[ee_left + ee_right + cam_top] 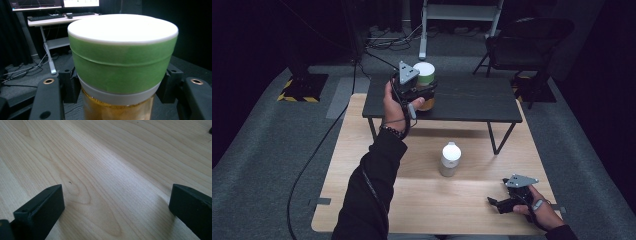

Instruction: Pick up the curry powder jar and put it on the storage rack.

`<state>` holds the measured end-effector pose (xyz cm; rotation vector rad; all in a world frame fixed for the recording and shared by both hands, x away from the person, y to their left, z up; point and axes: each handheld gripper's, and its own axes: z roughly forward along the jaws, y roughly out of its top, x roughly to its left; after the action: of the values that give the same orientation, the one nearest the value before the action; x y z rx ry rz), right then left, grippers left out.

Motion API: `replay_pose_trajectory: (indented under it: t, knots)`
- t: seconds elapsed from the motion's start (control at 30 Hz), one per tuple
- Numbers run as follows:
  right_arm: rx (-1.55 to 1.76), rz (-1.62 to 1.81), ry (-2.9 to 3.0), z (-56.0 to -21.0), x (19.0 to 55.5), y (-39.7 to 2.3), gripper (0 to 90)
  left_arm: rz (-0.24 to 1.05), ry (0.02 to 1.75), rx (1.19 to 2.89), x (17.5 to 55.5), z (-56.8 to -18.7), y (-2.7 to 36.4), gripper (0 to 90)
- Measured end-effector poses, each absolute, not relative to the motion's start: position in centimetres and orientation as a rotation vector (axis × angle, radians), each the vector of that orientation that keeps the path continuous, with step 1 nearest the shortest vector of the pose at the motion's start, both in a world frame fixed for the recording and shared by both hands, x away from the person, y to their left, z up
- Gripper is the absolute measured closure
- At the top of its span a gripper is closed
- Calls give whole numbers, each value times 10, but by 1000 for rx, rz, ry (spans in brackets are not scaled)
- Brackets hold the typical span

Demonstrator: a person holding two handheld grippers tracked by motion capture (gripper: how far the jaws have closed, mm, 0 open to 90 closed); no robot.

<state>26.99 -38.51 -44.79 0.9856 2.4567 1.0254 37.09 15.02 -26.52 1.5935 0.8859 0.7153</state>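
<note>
A jar (425,80) with a white lid, a green band and amber contents is over the left part of the black low table (472,100). My left gripper (424,95) is shut on it below the band. In the left gripper view the jar (122,62) sits close up, with a black jaw pressed against each side of it. Whether it rests on the table I cannot tell. My right gripper (497,202) lies near the front right corner of the light wooden table (422,200), open. In the right gripper view its jaws stand wide apart over bare wood (105,170).
A white bottle (450,159) stands upright in the middle of the wooden table. A dark chair (527,40) and a white desk frame (459,15) stand behind the black table. A cable (312,155) runs across the grey carpet at the left.
</note>
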Motion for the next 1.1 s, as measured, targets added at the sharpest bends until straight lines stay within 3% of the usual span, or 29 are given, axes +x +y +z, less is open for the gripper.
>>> replay_pose_trajectory:
  t: [0.67, 1.1]
  knots:
    - [986, 1026, 2457, -448, 270, -385, 0, 710, 883, 1618, 383, -274, 142, 337]
    - [985, 1026, 2457, -448, 270, -385, 0, 716, 901, 1607, 383, -276, 140, 269]
